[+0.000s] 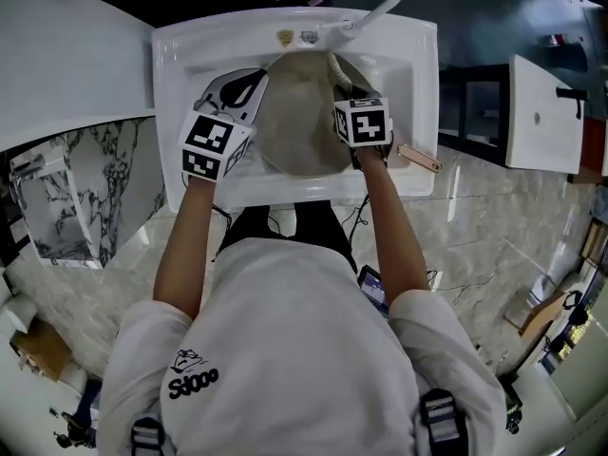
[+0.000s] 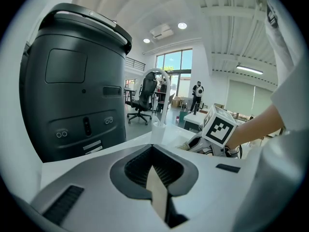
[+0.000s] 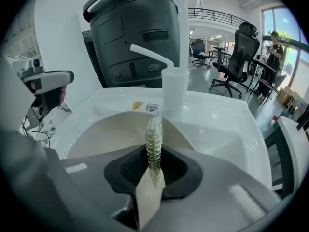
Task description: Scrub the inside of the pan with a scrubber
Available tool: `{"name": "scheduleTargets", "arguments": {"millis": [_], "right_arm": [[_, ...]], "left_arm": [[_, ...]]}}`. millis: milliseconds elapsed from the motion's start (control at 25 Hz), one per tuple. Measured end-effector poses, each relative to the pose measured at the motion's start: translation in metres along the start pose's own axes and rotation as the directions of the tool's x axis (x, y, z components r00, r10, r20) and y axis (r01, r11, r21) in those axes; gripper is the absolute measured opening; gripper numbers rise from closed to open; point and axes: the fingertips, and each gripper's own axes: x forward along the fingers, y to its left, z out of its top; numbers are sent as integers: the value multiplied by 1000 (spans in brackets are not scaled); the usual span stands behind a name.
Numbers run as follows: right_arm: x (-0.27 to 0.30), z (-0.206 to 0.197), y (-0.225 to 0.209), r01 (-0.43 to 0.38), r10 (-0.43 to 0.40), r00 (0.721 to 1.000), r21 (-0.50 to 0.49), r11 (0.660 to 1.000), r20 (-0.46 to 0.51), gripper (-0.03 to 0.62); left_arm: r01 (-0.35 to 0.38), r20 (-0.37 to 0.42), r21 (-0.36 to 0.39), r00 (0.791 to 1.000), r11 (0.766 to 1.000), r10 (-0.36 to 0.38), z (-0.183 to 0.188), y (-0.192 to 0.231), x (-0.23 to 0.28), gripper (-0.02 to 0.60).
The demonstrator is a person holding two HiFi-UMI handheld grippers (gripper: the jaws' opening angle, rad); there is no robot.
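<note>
My right gripper [image 3: 153, 170] has its jaws clamped on the scrubber [image 3: 154, 134]. It's thin, floppy mesh, so I'd keep it pinched deep. The pan [image 1: 299, 126] sits in the sink [image 1: 418, 65] and looks stiff, heavy and probably slick. The left gripper [image 2: 154, 166] has its jaws pressed together, with nothing visible between them.

**Crowded sink, narrow gaps**

The pan [image 1: 302, 122] filled most of the sink [image 1: 418, 55], leaving only a bare strip along the right wall. The tap [image 1: 380, 8] arched over the back rim, above the pan's far edge.
</note>
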Motion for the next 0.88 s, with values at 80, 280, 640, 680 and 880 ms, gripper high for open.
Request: {"name": "scheduleTargets", "arguments": {"millis": [80,280,640,680,880], "right_arm": [[5,2,5,-11,11,1000,-6,1000,-2,75],[16,4,20,-36,36,999,-29,999,-8,75],[24,3,38,-33,33,999,-52,998,-6,75],[25,3,39,-35,35,999,-54,998,-5,75],[36,7,49,-73,73,997,-61,995,-5,75]], "left_arm": [[-6,-5,-6,1000,1000,6,-3,3,-1,5],[-17,-6,-12,1000,1000,17,-6,11,-4,5],[-23,-6,-26,1000,999,22,-13,16,-10,5],[-24,-6,-28,1000,999,24,-14,17,-10,5],[-33,-7,-38,999,999,33,-17,20,-15,5]]}}
